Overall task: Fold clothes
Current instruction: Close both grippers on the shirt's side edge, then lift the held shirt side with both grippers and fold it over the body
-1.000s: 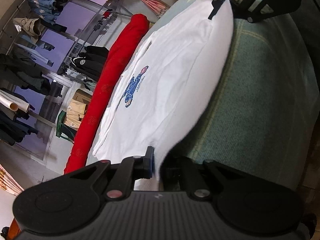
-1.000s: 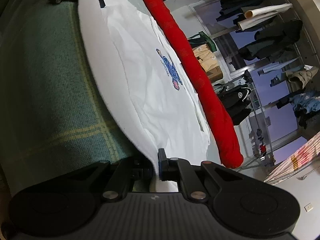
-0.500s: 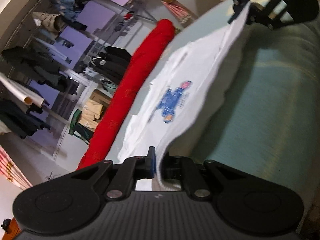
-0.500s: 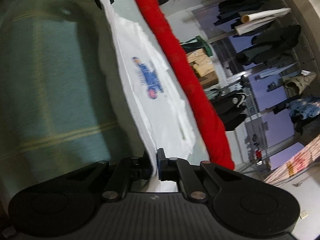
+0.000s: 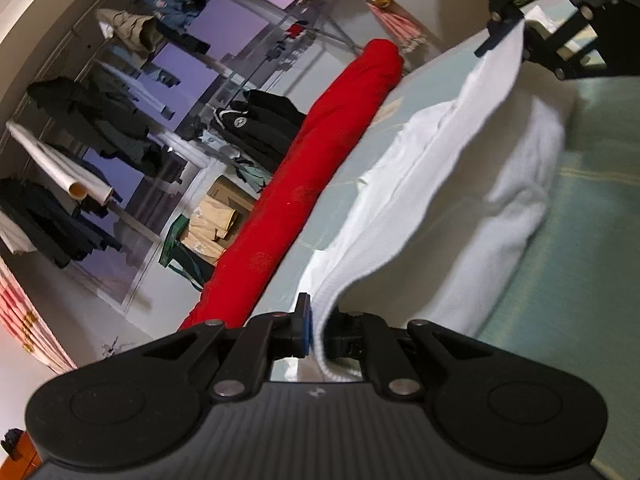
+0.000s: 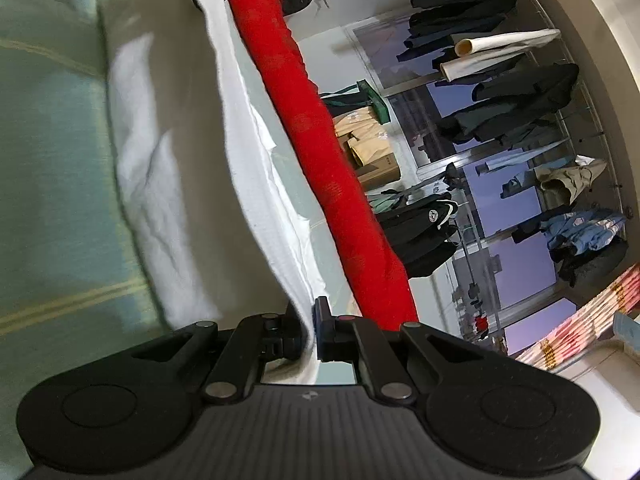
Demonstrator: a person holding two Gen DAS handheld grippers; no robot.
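Left gripper (image 5: 318, 330) and right gripper (image 6: 308, 330), aimed slightly downward, each pinch one end of the shirt's (image 5: 460, 168) raised edge; the shirt hangs between them above the green cloth (image 5: 580, 280), near the red roll (image 5: 304, 188).

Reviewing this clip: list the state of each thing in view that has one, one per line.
white T-shirt: near edge lifted off the green cloth, hanging between both grippers.
left gripper: jaws shut on the shirt's edge.
right gripper: jaws shut on the shirt's edge.
red roll: rolled up, lying beside the shirt.
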